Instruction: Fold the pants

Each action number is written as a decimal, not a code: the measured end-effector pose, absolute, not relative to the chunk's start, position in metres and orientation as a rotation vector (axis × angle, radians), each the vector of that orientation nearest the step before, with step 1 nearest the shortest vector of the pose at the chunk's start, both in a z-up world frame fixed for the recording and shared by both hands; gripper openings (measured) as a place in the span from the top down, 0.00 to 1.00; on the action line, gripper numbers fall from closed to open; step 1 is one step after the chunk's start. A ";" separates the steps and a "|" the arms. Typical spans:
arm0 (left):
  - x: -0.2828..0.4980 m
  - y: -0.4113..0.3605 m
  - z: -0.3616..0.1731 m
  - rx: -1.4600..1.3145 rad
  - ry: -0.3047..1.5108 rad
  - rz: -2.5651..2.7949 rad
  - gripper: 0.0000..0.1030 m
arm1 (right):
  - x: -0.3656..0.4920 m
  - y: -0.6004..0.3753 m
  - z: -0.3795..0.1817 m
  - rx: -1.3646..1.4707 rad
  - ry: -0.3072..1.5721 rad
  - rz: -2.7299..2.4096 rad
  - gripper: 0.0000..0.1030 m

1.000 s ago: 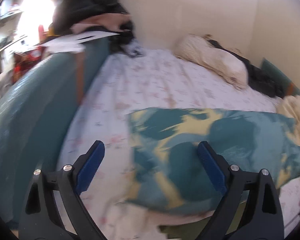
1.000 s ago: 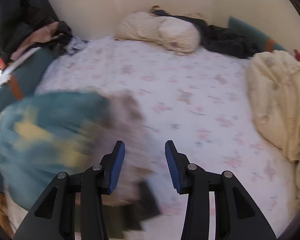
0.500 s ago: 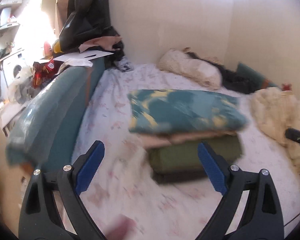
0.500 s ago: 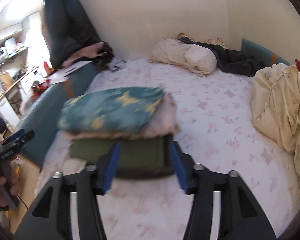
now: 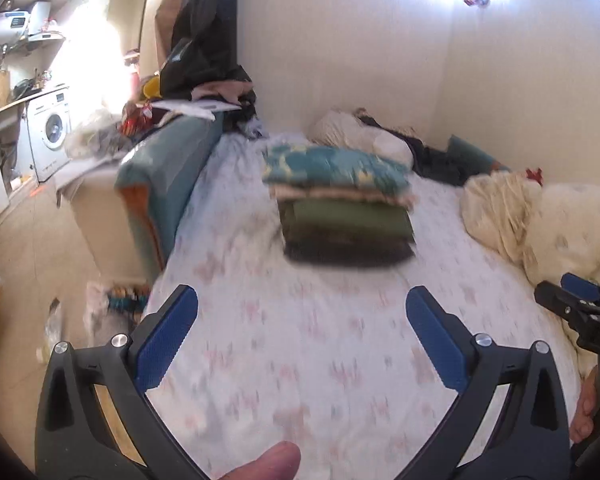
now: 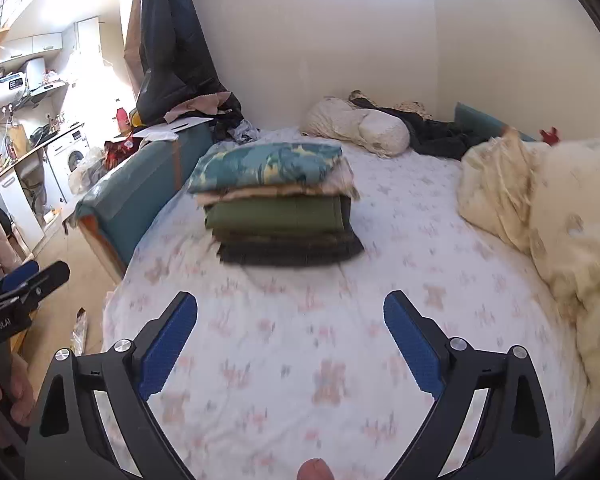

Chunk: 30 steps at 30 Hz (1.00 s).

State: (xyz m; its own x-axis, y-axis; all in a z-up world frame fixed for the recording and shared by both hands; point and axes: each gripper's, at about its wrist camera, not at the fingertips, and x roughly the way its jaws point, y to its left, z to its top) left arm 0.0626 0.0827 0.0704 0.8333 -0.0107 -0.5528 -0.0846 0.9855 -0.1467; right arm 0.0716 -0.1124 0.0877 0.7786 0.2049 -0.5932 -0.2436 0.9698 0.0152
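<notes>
While both tools hover above the near bed [image 6: 308, 360]:
Left gripper [image 5: 302, 332]: fingers released, just widened, nothing between.
Right gripper [image 6: 290, 340]: same.
Pants [image 6: 280, 168]: folded, topping stack mid-bed, near left edge.
Open room: bare sheet between fingers and stack.

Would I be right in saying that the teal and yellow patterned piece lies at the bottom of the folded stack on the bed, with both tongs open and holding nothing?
Not quite: the teal and yellow piece lies on top of the folded stack, not at the bottom, as the right wrist view shows. The rest stands: the stack sits on the bed, and both the left tongs and right tongs are open and hold nothing.
</notes>
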 end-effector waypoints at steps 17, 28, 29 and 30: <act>-0.004 0.054 0.008 -0.072 0.636 0.010 0.01 | -0.007 -0.139 0.007 0.065 0.660 0.193 0.00; 0.006 0.046 0.010 -0.080 0.611 -0.004 0.01 | -0.016 -0.130 0.015 -0.001 0.522 0.163 0.00; 0.005 0.045 0.010 -0.074 0.608 -0.005 0.01 | -0.017 -0.131 0.014 -0.001 0.521 0.161 0.00; 0.004 0.043 0.010 -0.063 0.600 -0.005 0.01 | -0.017 -0.132 0.014 0.000 0.520 0.159 0.00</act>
State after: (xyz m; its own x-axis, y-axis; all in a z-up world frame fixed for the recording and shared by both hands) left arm 0.0040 0.0434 0.0104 0.8252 -0.0232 -0.5644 -0.0134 0.9981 -0.0606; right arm -0.0171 -0.1316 0.0145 0.8558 0.1513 -0.4947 -0.1515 0.9877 0.0399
